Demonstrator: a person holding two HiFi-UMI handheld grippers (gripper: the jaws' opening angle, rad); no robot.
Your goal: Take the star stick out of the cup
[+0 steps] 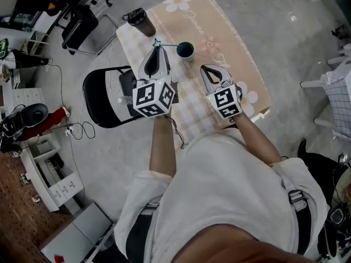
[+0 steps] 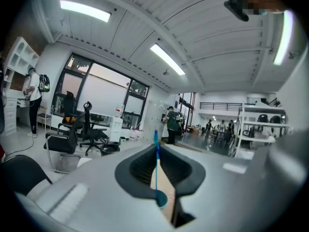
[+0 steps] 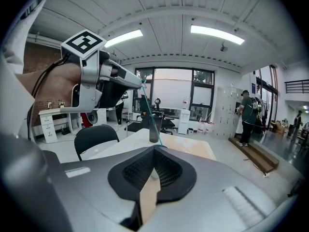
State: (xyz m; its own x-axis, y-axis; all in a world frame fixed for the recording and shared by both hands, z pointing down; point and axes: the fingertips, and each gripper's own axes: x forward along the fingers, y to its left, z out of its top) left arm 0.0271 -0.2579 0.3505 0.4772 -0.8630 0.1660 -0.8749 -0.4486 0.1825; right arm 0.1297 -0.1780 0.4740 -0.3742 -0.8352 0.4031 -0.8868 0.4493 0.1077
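Note:
A dark blue cup point(image 1: 185, 50) stands on the table's beige cloth point(image 1: 225, 29). The thin teal star stick point(image 1: 167, 45) leans out of it to the left, star end uppermost. My left gripper point(image 1: 158, 48) is shut on the stick just below the star. In the left gripper view the stick point(image 2: 156, 161) runs straight between the closed jaws. The right gripper view shows the stick point(image 3: 150, 115) slanting down from the left gripper point(image 3: 137, 83) toward the cup, which is hidden behind my own jaws. My right gripper point(image 1: 204, 68) hovers right of the cup, shut and empty.
A dark bottle point(image 1: 142, 22) stands at the table's far left corner, behind the cup. A black folding chair point(image 1: 107, 97) sits left of the table. Office chairs, shelves and cables are on the floor to the left. People stand far off in the room.

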